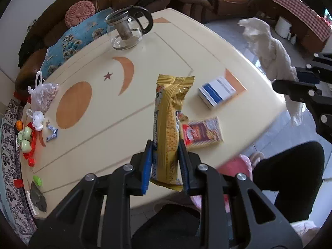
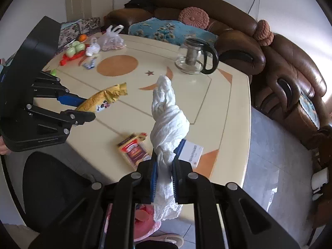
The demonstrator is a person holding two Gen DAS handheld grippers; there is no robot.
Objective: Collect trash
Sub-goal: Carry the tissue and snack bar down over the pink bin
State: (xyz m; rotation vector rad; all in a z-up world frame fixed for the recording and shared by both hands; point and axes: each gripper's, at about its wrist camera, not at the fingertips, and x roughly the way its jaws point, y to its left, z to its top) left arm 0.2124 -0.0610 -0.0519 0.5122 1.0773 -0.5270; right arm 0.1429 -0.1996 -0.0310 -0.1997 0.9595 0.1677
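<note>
Left claw [image 1: 165, 151]: pinching the lower part of a gold snack wrapper [image 1: 169, 112] between its blue pads; wrapper stands up out of the claw, lifted off the tabletop [image 1: 145, 47].
Right claw [image 2: 164, 161]: pressed onto a twisted white plastic bag [image 2: 166, 114]; bag rises past the fingertips and also trails below them (held in the air, near the tabletop's near edge).
Landmark: glass teapot [image 1: 126, 29] with black handle, at the far side of the tabletop.
Red biscuit box [image 1: 201, 133]: lies flat, well nearer than the teapot, just beside the gold snack wrapper's right edge as the left wrist sees it.
Blue-and-white box [image 1: 216, 92]: flat on the tabletop, between the teapot and the red biscuit box, off to the right.
Clear bag of nuts [image 1: 44, 97]: far left of the teapot, at the tabletop's left end, with green cups [image 1: 25, 139] and an orange [image 1: 19, 125] near it.
Sofa [image 2: 280, 72]: brown leather, behind the teapot.
</note>
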